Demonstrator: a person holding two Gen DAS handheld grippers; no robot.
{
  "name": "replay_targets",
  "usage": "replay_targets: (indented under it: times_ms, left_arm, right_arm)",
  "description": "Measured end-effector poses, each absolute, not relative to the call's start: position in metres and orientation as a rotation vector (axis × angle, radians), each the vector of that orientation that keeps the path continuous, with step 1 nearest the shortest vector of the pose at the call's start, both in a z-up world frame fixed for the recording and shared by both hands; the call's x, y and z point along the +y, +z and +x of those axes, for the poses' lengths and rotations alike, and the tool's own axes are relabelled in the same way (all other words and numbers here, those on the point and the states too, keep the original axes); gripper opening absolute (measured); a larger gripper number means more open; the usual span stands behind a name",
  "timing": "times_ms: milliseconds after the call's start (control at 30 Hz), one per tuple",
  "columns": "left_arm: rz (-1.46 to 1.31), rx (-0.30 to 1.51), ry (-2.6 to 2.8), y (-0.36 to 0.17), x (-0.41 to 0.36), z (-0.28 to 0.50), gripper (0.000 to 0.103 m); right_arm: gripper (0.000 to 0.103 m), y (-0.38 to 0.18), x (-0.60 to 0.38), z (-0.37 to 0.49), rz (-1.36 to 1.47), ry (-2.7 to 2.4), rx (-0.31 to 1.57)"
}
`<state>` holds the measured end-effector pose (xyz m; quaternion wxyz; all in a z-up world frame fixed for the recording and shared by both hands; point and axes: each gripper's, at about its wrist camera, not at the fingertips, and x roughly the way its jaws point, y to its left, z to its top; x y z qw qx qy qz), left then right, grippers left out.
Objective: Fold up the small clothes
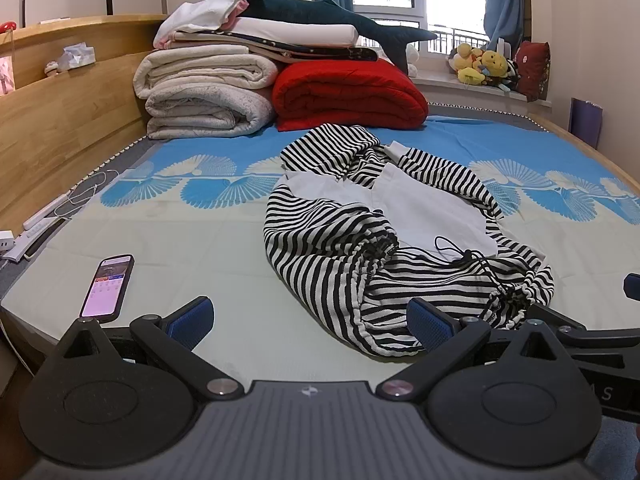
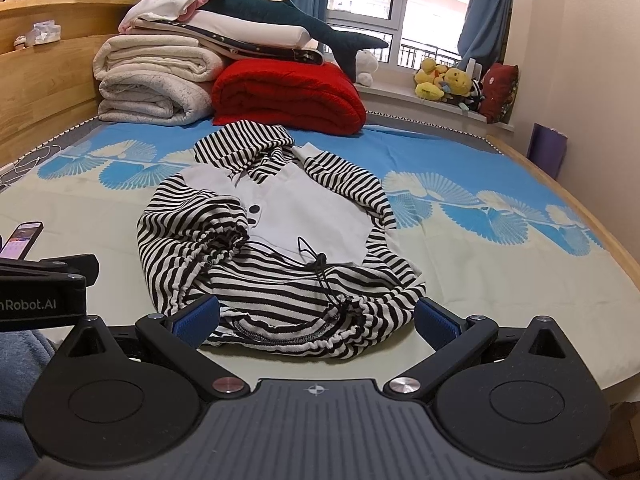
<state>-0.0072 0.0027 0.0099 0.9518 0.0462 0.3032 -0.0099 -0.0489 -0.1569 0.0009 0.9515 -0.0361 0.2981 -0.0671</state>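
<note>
Striped black-and-white hooded garment with a white front panel (image 2: pixel 280 248) lies crumpled on the bed, its drawstring hem nearest the cameras and its hood pointing away toward the top of the frame, so its long axis runs from bottom to top of both views.

Nearest, at the bottom of the left wrist view, the left tongs (image 1: pixel 310 322) stand wide apart and hold nothing; their right blue pad sits against the near left corner of the hem, while the left pad is over bare sheet. In the right wrist view the right tongs (image 2: pixel 316 320) are equally wide apart and empty, with the gathered hem lying directly between the two pads. The right tongs therefore look the better centred on the garment; the left would need to shift toward the right of its frame.

Just beyond the hem, a black drawstring (image 2: pixel 320 268) loops across the white panel, and both striped sleeves are bunched inward. A lit smartphone (image 1: pixel 107 286) rests at lower left, well apart from the cloth.

The pale green and blue patterned bed sheet (image 1: pixel 200 240) offers open room on both sides for spreading. Farther back, a folded red quilt (image 1: pixel 348 94) and cream blankets (image 1: pixel 204 92) sit close behind the hood, limiting space there.
</note>
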Motion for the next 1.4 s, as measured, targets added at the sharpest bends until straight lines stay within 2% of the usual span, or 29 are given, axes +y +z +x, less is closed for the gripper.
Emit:
replay_targets:
  times_ms: [600,733,933,1067,1200,1267,1400]
  left_arm:
    - [0.098,0.647,-0.027,-0.002,0.002,0.007,0.102]
    - [0.085,0.659,-0.025,-0.007,0.007,0.026,0.103]
    - [0.033,0.609,0.030,-0.005,0.030,0.091,0.103]
    - [0.018,0.543,0.071,-0.014,0.039,0.156,0.103]
    - [0.035,0.518,0.123,-0.042,0.042,0.221,0.103]
    - [0.018,0.526,0.149,-0.057,0.048,0.245,0.103]
    - [-0.047,0.653,0.127,-0.071,0.066,0.276,0.103]
  right_arm:
    - [0.102,-0.010,-0.162,-0.038,-0.045,-0.132,0.649]
    - [0.102,-0.018,-0.176,-0.021,0.042,-0.112,0.708]
    - [0.102,-0.016,-0.212,0.026,0.112,-0.123,0.696]
    - [0.102,-0.011,-0.244,0.095,0.105,-0.176,0.591]
    - [0.102,-0.028,-0.263,0.211,0.012,-0.158,0.522]
    - [0.102,-0.043,-0.266,0.274,-0.004,-0.122,0.557]
    - [0.102,-0.083,-0.260,0.399,0.019,-0.121,0.655]
